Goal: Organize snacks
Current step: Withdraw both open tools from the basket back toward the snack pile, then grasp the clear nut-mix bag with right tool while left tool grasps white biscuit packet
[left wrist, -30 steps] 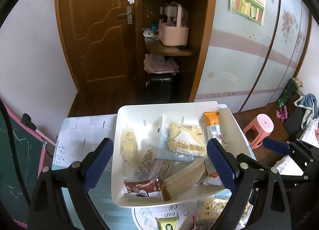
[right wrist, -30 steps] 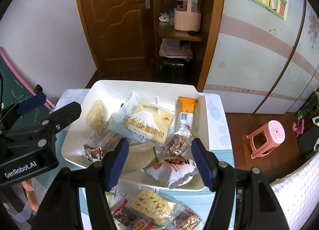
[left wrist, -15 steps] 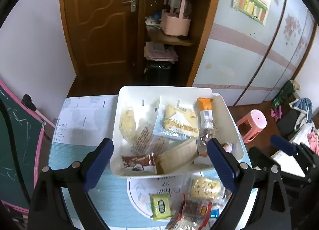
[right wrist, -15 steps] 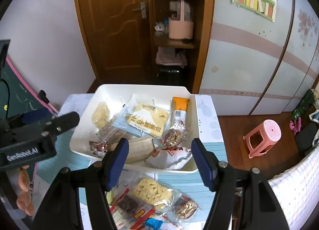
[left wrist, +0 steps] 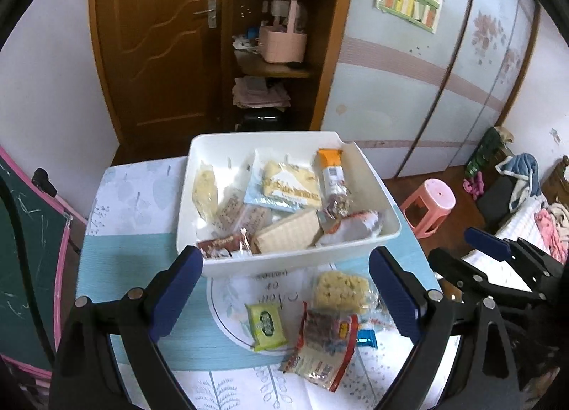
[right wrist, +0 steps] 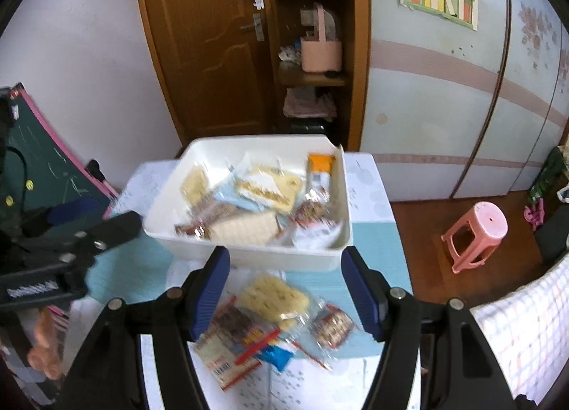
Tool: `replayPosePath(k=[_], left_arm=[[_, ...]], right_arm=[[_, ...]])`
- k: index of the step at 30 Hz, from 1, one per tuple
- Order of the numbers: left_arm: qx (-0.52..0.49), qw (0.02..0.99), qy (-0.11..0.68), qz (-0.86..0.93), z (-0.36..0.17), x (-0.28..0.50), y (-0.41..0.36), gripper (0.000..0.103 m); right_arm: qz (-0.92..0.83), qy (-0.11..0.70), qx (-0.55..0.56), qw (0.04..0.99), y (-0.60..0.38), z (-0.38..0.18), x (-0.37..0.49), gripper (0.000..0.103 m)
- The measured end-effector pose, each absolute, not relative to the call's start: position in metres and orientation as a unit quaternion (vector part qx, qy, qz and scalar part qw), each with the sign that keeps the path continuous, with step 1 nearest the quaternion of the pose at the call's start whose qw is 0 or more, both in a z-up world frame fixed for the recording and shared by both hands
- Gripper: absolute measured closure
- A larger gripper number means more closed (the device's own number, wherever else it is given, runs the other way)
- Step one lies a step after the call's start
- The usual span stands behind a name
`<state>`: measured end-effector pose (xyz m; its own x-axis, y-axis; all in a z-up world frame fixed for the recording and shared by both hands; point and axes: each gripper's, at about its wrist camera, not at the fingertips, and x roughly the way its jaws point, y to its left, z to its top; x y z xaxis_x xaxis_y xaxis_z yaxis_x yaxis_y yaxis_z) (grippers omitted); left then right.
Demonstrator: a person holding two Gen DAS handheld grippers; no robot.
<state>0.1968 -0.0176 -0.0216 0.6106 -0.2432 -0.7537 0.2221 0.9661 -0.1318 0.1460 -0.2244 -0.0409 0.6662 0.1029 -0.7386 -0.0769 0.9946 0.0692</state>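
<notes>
A white rectangular plastic bin [left wrist: 220, 267] sits at the far end of a small table covered in a pale blue and white leaf-print cloth [left wrist: 124, 250], its far wall close to the table's far edge. Inside it lie packaged snacks: a pale blue bread packet printed with a white mountain [left wrist: 284, 186] in the middle, an orange-topped snack bar [left wrist: 330, 168] along the right wall, a clear bag of yellow chips [left wrist: 204, 189] by the left wall, and a tan wafer pack [left wrist: 288, 232] near the front wall. More snacks lie loose on the cloth in front of the bin: a clear bag of pale yellow crackers [left wrist: 339, 291], a small green packet [left wrist: 266, 326] and a red and white wrapped pack [left wrist: 325, 342]. The left gripper [left wrist: 284, 296] hangs above these loose snacks, its blue-padded tongs wide apart and holding nothing. The right gripper [right wrist: 284, 292] hangs over the same group, tongs likewise spread and empty. The left wrist view is sharp and shows the green packet, which the right wrist view does not show; the right wrist view is blurred but shows a small red nut packet [right wrist: 332, 326] to the right of the crackers. Beyond the table stand a brown wooden door [left wrist: 156, 43], and a pink plastic stool [right wrist: 476, 232] on the floor to the right.
</notes>
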Motion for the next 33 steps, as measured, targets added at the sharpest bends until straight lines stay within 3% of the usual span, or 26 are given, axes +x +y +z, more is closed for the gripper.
replayPosePath(k=[19, 33], left_arm=[[0.017, 0.834, 0.532, -0.144, -0.17, 0.154, -0.043, 0.009], [0.12, 0.791, 0.571, -0.187, -0.214, 0.144, -0.092, 0.009]], right_arm=[[-0.023, 0.516, 0.102, 0.85, -0.304, -0.182, 0.135, 0.038], [-0.003, 0.527, 0.126, 0.841, -0.298, -0.203, 0.153, 0.038]])
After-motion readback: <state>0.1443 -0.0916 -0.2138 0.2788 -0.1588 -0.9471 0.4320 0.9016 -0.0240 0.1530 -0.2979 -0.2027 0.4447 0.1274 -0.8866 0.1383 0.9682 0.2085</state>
